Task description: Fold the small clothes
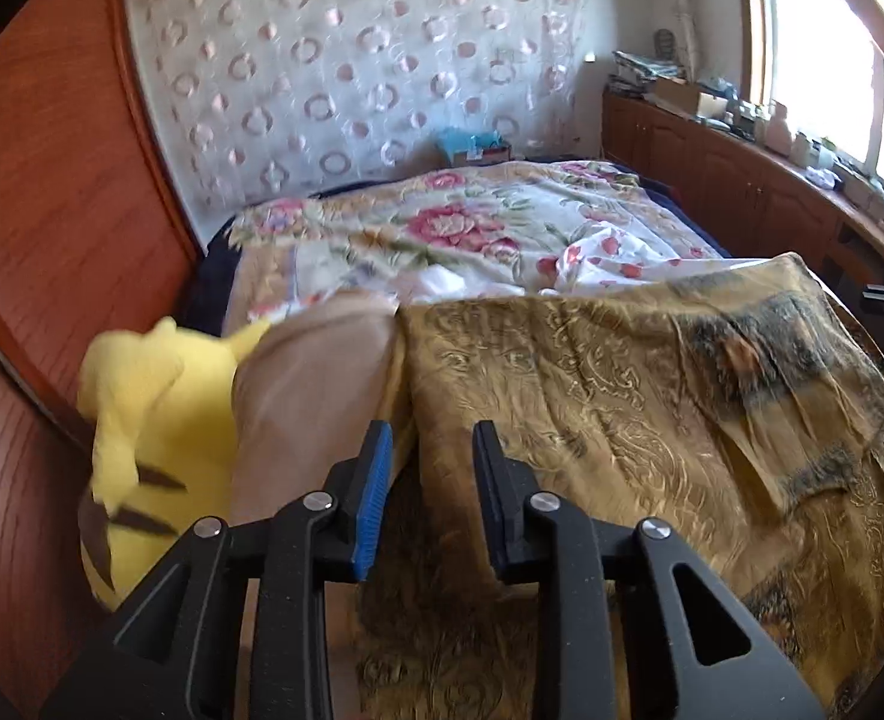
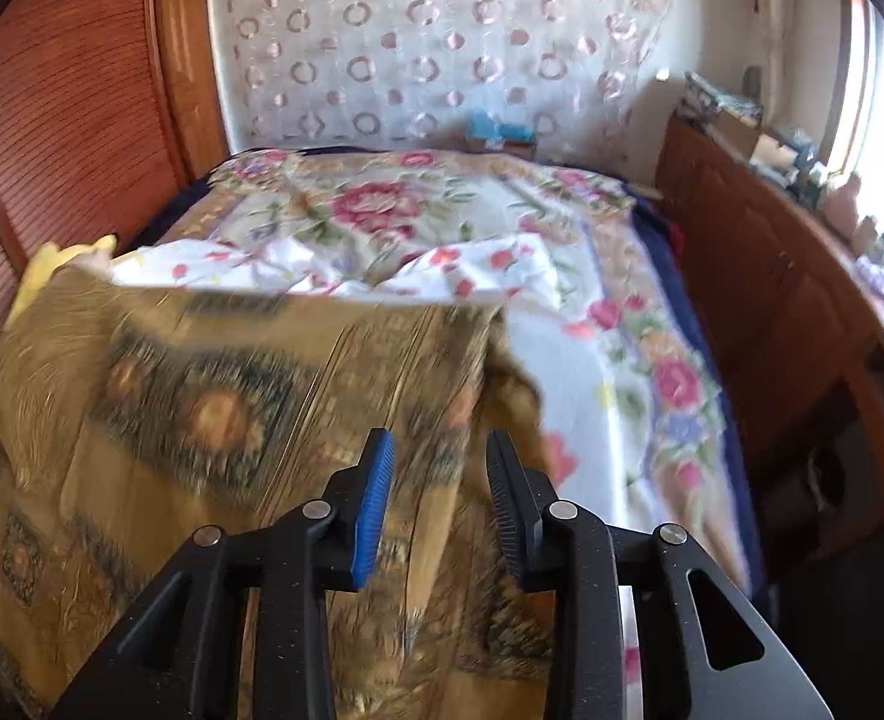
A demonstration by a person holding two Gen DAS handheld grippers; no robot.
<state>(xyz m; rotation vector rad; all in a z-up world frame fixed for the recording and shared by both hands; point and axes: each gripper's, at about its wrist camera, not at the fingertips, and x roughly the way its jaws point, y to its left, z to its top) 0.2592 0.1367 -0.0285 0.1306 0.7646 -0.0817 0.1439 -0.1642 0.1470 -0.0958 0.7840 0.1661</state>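
A bed (image 2: pixel 592 360) under a floral sheet (image 1: pixel 472 222) carries the golden patterned cloth (image 1: pixel 652 420), spread over its near end beside a yellow plush toy (image 1: pixel 147 408). Left tool (image 1: pixel 432 438) and right tool (image 2: pixel 438 444) hover above it, jaws parted, empty.

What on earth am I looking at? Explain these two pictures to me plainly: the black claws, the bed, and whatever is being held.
No robot here: a person holds a two-finger clamp in each hand, with a wide-angle camera on each clamp looking along its fingers. One picture comes from the left gripper, the other from the right gripper. Both stand open, with nothing between the fingers. Ahead lies a bed with a floral bedspread. On its near part lies a gold patterned cloth, partly folded over, with a white red-flowered cloth behind it. A yellow plush toy sits at the left.
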